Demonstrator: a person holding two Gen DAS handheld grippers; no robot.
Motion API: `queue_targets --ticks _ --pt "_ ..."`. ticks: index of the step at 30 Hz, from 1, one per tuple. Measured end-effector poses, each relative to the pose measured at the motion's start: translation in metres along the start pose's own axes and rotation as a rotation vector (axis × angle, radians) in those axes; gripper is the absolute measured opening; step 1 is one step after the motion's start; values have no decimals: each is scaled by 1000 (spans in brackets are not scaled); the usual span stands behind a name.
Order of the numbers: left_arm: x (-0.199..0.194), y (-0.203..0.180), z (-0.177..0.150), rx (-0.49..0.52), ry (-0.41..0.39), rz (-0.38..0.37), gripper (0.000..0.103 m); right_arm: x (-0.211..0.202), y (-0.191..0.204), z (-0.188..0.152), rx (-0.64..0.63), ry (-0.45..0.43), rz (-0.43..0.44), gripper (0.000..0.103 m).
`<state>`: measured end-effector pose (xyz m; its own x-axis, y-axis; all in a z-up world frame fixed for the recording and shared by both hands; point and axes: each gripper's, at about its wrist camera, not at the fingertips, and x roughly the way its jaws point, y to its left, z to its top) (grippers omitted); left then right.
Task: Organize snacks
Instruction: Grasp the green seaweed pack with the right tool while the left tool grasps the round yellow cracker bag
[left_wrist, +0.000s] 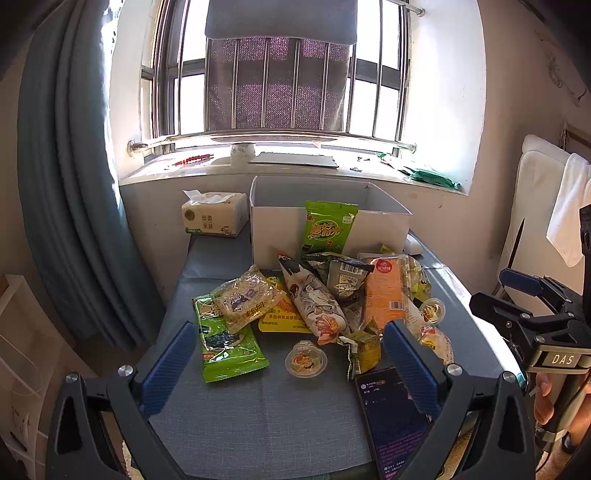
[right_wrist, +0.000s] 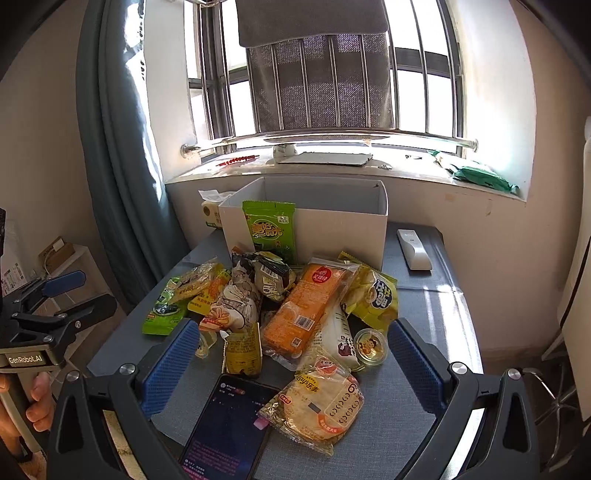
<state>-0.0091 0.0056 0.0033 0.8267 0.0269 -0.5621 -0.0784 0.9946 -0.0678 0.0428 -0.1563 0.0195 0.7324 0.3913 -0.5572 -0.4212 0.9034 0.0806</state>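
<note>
- Daylight from a barred window (left_wrist: 273, 85) falls on a narrow table with a blue-grey cloth top (left_wrist: 258, 406), set against the wall under the sill; a teal curtain (left_wrist: 70, 177) hangs at the left.
- At the table's far end stands an open white cardboard box (left_wrist: 380, 225), a green seaweed packet (left_wrist: 328, 227) leaning upright on its front wall, a tissue pack (left_wrist: 214, 216) just left of it and a white remote (right_wrist: 413, 249) to its right.
- Snack packets lie heaped mid-table in front of the box: an orange wrapped cake (right_wrist: 306, 306), a yellow chip bag (right_wrist: 373, 295), a jelly cup (left_wrist: 306, 360) and a Lay's bag (right_wrist: 317, 406) nearest.
- A smartphone (right_wrist: 225, 432) with a lit screen lies at the near edge.
- Bare cloth shows along the near left part and down the right side beside the remote.
- Left gripper (left_wrist: 288, 363) hovers above the near edge, jaws spread wide, holding nothing.
- Right gripper (right_wrist: 291, 365) likewise gapes wide and empty over the phone and the Lay's bag.
</note>
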Motion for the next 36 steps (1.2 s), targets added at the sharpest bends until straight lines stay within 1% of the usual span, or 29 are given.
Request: queue_targets --ticks 3,5,8,9,10,11,12,15,17,21,23,24,25,27,30,33,36 --pt "0 7 -1 -20 0 5 103 26 9 18 -19 7 0 103" --pt "0 11 -2 -32 0 7 103 50 15 30 -15 3 -40 103" --pt "1 17 -6 -39 4 14 103 93 24 47 -8 22 -103 103" --pt "1 19 -7 -41 5 16 103 108 25 52 2 31 -116 103" --pt "1 21 -8 -44 8 20 103 123 28 57 16 65 -130 103" --pt "1 24 -9 -47 7 23 103 135 28 62 41 88 -112 103" --pt "1 27 -11 -53 6 25 103 146 28 66 71 91 -101 103" --pt "3 36 -15 -76 16 29 103 175 33 77 118 126 -113 103" --pt "5 44 -18 -95 25 34 103 189 39 80 121 122 -140 103" --pt "11 58 -24 -127 50 37 103 207 55 85 83 91 -189 103" --pt "14 63 -26 -137 61 44 103 218 62 87 59 92 -217 98" --pt "16 65 -27 -141 65 45 103 223 64 87 54 104 -227 85" --pt "17 66 -28 -144 69 47 103 225 63 88 54 109 -232 73" --pt "21 68 -29 -143 77 51 103 224 61 88 60 96 -220 72" --pt "29 70 -29 -121 82 52 103 212 56 90 77 68 -168 72" --pt "45 71 -22 -91 101 34 103 182 49 103 87 -19 -138 72" --pt "70 72 -9 -72 142 -16 103 146 37 119 101 -82 -86 72"
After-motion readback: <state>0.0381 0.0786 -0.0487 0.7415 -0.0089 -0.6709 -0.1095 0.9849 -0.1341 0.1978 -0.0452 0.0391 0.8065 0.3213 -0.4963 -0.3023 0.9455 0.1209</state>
